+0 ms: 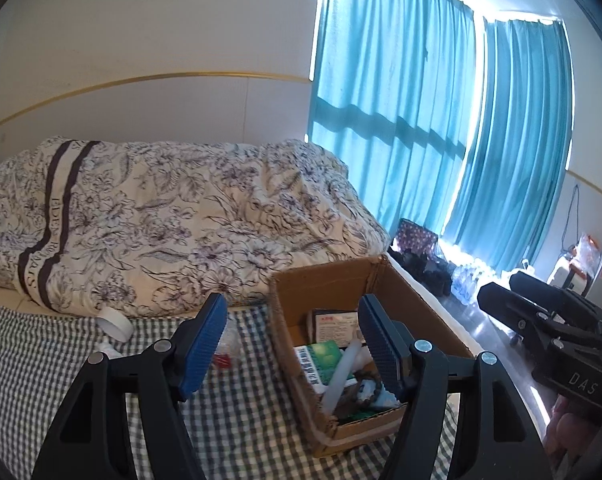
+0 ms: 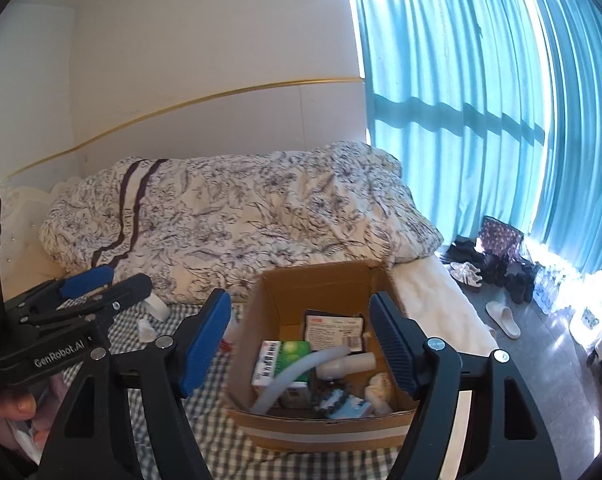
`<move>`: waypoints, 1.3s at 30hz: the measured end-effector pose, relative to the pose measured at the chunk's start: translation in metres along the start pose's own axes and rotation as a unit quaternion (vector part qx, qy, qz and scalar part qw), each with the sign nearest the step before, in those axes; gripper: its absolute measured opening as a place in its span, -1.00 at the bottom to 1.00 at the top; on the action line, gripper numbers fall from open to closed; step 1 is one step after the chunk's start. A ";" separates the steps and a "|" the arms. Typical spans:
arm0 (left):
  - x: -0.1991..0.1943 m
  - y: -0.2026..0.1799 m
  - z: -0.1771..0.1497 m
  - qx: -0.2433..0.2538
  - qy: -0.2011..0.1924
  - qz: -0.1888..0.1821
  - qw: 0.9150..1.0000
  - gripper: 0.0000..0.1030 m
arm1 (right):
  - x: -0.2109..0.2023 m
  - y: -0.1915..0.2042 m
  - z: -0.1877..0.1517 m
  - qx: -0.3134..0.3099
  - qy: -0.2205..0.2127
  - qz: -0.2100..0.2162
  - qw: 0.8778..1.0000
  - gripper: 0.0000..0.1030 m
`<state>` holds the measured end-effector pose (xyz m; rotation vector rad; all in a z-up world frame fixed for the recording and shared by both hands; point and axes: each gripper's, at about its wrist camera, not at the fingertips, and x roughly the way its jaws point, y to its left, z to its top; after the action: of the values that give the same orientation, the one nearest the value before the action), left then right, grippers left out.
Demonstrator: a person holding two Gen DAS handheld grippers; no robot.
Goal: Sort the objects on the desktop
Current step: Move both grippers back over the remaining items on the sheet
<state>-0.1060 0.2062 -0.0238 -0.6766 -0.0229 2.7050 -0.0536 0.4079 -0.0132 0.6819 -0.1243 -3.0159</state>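
I hold both the left gripper [image 1: 293,344] and right gripper [image 2: 301,340] spread wide, empty. The cardboard box [image 2: 261,300] sits at twelve o'clock of my right one

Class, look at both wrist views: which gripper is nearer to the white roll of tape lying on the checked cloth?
Left. The left gripper hangs open just right of the white roll of tape; the right gripper, also open, hangs over the brown cardboard box, farther right.
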 end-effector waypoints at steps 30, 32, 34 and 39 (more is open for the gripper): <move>-0.119 0.188 0.005 -0.068 -0.057 0.130 0.988 0.45 | -0.002 0.167 0.014 -0.036 -0.019 0.091 0.995 0.53; -0.118 0.197 0.003 -0.071 -0.055 0.136 0.987 0.50 | 0.002 0.172 0.014 -0.040 -0.016 0.093 0.995 0.54; -0.117 0.205 0.000 -0.078 -0.050 0.140 0.986 0.52 | 0.007 0.178 0.012 -0.041 -0.008 0.098 0.994 0.55; -0.100 0.222 -0.011 -0.087 -0.035 0.147 0.985 0.54 | 0.022 0.190 0.005 -0.037 0.002 0.109 0.993 0.65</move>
<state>-0.0926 -0.0372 -0.0099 -0.6822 -0.1946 3.0359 -0.0702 0.2172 -0.0014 0.6239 -0.0789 -2.7959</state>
